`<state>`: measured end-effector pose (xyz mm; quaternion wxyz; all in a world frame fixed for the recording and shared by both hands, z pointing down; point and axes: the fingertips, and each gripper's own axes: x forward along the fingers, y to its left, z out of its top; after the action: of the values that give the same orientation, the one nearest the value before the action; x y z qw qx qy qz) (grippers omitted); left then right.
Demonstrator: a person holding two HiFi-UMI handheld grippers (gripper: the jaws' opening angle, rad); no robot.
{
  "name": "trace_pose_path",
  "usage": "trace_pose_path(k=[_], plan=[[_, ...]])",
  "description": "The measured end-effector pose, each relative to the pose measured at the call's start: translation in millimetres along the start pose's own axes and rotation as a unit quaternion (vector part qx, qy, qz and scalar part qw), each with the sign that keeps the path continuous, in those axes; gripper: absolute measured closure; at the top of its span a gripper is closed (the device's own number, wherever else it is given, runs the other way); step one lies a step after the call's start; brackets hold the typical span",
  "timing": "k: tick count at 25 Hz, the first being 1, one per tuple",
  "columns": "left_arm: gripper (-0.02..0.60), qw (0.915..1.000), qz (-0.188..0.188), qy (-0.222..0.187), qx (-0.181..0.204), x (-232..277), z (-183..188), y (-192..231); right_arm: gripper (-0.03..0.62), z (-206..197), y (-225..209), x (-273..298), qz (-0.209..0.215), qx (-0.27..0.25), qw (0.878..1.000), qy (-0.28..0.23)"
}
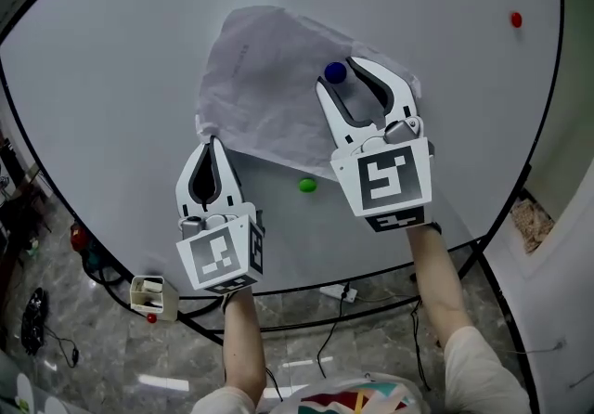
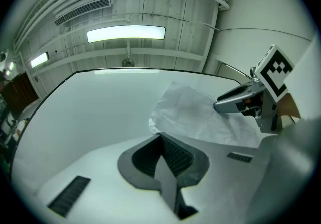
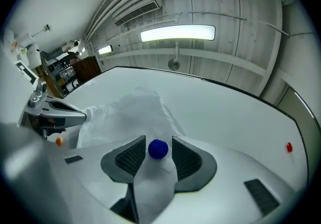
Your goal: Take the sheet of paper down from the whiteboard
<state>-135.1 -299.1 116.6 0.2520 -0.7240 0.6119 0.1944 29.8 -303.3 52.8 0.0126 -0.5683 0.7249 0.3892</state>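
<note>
A crumpled white sheet of paper (image 1: 269, 78) (image 2: 195, 112) (image 3: 130, 112) lies against the whiteboard (image 1: 111, 78). A blue magnet (image 1: 335, 72) (image 3: 158, 148) pins its right part. My left gripper (image 1: 213, 141) (image 2: 161, 136) is shut on the sheet's lower left corner. My right gripper (image 1: 336, 74) (image 3: 158, 142) is open, one pad on each side of the blue magnet with a small gap on both sides. The right gripper (image 2: 220, 105) also shows over the paper in the left gripper view.
A green magnet (image 1: 307, 185) sticks to the board just below the sheet. A red magnet (image 1: 516, 19) (image 3: 288, 147) sits near the board's right edge. Below the board's stand are a small white box (image 1: 153, 296) and cables on the floor.
</note>
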Motion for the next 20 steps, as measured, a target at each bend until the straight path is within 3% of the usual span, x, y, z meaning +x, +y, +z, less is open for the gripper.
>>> trace_pose_path(k=[4,11,20], plan=[[0.537,1.0000,0.001,-0.002,0.001,-0.3,-0.1,-0.1,0.424,-3.8,3.6,3.7,0.013,-0.006,1.000,0.011],[0.537,0.9999,0.004,-0.013,0.001,-4.9,4.4,0.0,0.461,-9.0,0.5,4.3,0.002,-0.024,1.000,0.014],[0.537,0.9996,0.002,-0.027,-0.002,-14.0,17.5,-6.0,0.462,-9.1,-10.7,6.8,0.004,-0.012,1.000,0.011]])
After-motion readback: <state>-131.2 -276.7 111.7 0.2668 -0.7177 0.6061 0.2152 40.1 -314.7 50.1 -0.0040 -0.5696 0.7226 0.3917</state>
